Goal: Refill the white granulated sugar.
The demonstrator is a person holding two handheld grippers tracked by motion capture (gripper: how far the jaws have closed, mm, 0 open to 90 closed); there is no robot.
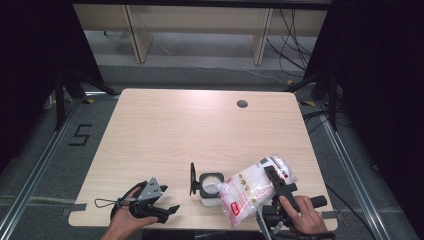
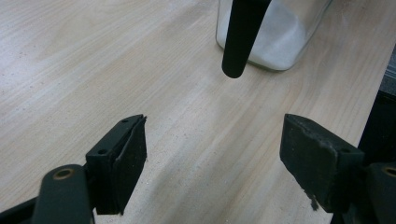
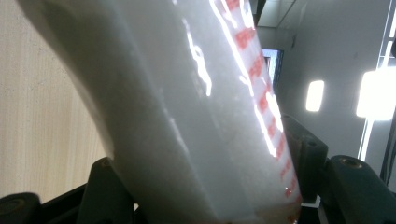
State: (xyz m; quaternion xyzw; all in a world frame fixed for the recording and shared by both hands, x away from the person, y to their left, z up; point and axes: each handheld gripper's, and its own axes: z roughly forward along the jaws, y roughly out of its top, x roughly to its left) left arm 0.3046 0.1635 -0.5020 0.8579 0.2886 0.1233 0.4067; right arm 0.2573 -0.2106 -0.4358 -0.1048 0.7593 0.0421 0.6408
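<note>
High view has me at the near edge of the table (image 1: 165, 120), with my right gripper (image 1: 276, 181) clamped on a clear plastic bag of white grains (image 1: 252, 187) printed in red, tipped so that its lower corner leans toward the open jar (image 1: 211, 187) just beside it at about nine o'clock from the bag. The jar is a small clear one with its hinged black lid (image 1: 192, 178) swung up on its far left side, and it already holds a layer of white grains, seen through the glass in the left gripper view (image 2: 275, 37). My right jaws press on the bag from both sides in the right gripper view, the plastic (image 3: 187, 121) bulging between them. My left gripper (image 1: 159, 202) rests low on the table at nine o'clock from the jar and apart from it, its jaws spread wide with nothing between them. I judge the step in hand to be the pour: bag over jar, contents to go in. Whether the bag's mouth actually sits over the jar's opening I cannot quite tell, since the bag hides that edge. The next move, as I see it, calls for bringing the bag's corner squarely over the opening and tilting slowly, perhaps with my left jaws steadying the jar so it does not slide or tip
</note>
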